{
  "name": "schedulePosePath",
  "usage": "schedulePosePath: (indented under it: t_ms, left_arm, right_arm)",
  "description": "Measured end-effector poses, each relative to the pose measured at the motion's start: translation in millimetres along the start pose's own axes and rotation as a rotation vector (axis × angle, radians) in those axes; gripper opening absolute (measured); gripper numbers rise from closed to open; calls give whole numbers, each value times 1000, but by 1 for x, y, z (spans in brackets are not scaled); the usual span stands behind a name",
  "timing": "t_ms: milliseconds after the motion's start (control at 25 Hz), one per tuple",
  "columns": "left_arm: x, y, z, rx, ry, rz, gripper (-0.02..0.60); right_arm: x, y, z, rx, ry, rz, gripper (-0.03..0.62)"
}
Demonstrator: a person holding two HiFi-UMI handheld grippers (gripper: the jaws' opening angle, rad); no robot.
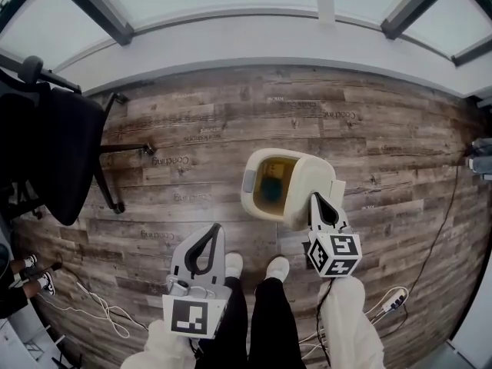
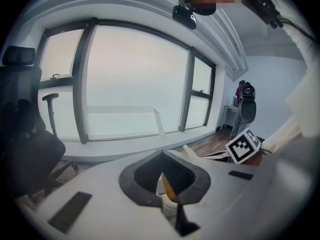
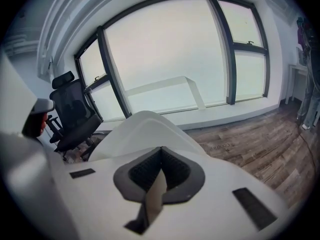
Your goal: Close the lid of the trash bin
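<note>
A cream trash bin [image 1: 269, 183] stands on the wood floor with its lid [image 1: 311, 183] raised at its right side; the inside shows yellow and dark. My right gripper [image 1: 314, 197] is shut, with its tips against the lid's near edge. In the right gripper view the white lid [image 3: 145, 129] bulges just beyond the shut right gripper [image 3: 161, 149]. My left gripper [image 1: 216, 227] is shut and empty, left of the bin and short of it. In the left gripper view a slice of the bin [image 2: 167, 194] shows through the gap behind the left gripper [image 2: 162, 154].
A black office chair [image 1: 54, 152] stands at the left. White cables [image 1: 100, 310] lie on the floor at lower left, and a power strip [image 1: 393, 300] at lower right. The person's white shoes [image 1: 254, 266] stand just before the bin. A curved window ledge [image 1: 269, 41] runs behind.
</note>
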State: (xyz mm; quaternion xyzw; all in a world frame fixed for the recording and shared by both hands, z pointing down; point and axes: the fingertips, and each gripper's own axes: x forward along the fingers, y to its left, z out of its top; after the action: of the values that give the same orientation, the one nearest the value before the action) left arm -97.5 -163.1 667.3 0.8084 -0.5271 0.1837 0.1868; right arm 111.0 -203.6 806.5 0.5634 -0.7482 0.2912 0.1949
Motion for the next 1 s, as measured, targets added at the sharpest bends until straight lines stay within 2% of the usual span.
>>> schedulePosePath:
  t_ms: [720, 1000]
  left_arm:
    - [11, 17, -22, -17, 34, 46, 9]
    - [17, 23, -33, -21, 50, 60, 9]
  right_arm:
    - [43, 10, -37, -2, 80, 34, 23]
    - [62, 16, -53, -38, 120, 56, 23]
